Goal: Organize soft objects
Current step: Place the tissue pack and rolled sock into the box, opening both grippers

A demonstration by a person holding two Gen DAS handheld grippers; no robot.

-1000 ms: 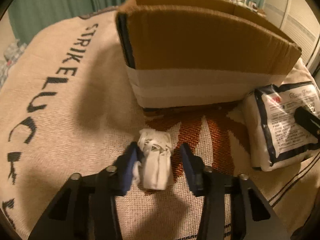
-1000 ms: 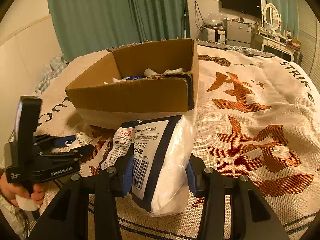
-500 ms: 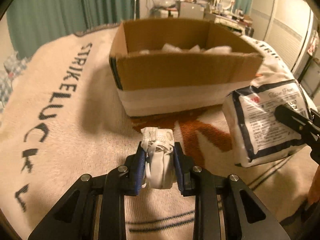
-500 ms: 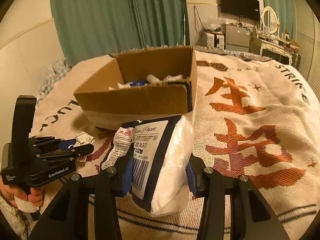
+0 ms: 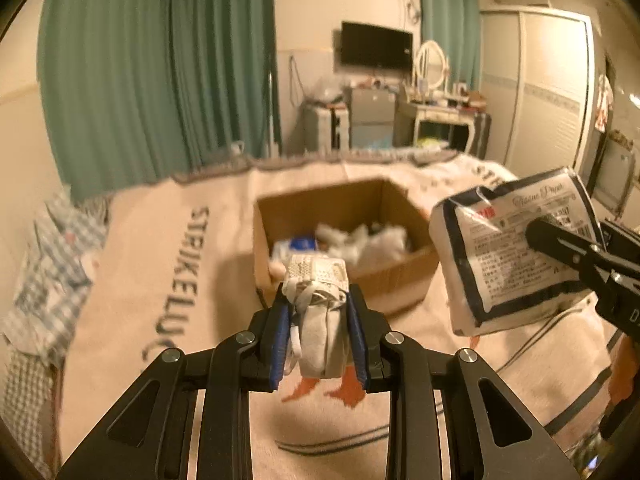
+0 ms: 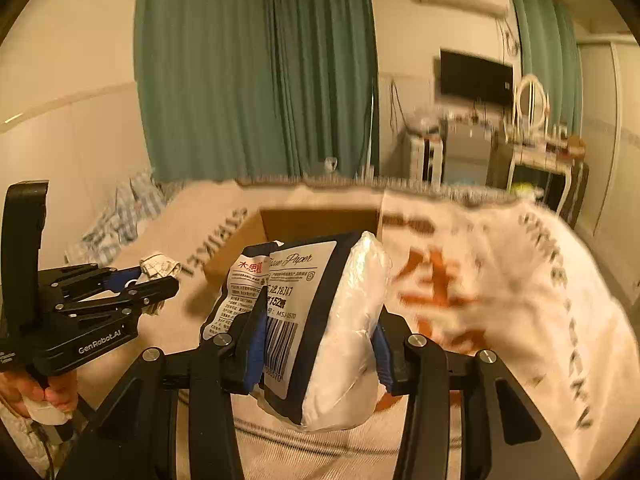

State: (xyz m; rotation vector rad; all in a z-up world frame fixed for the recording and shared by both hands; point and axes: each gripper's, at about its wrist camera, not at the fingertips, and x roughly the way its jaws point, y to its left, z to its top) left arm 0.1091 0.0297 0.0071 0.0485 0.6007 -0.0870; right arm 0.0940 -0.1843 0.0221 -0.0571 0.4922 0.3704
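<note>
**Nearly there: both grippers loaded, box part-filled, drops not yet made**

Left gripper [image 5: 320, 336] is clamped narrow on a rolled white sock bundle [image 5: 318, 312], blue pads pressing both sides; bundle is off the bed, held in the air short of the cardboard box [image 5: 344, 236]. Right gripper [image 6: 316, 344] is set fairly wide, squeezing a tissue paper pack [image 6: 304, 320] with navy-edged wrapper, barcode facing the camera. In the left view the same pack hangs to the right of the box, above the blanket, not over the opening.

Box sits open on the bedspread [image 5: 160, 264] with STRIKE LUCK lettering. Inside: several white soft items and something blue, blurred, can't tell exactly what. So some sorting looks done already.

Left to do, judging from this: carry both items over the rim and release them inside. Neither is above the opening yet.

No other loose soft items are visible on the blanket near the box; the checked cloth [image 5: 48, 268] at the far left edge may or may not count, can't tell.
</note>
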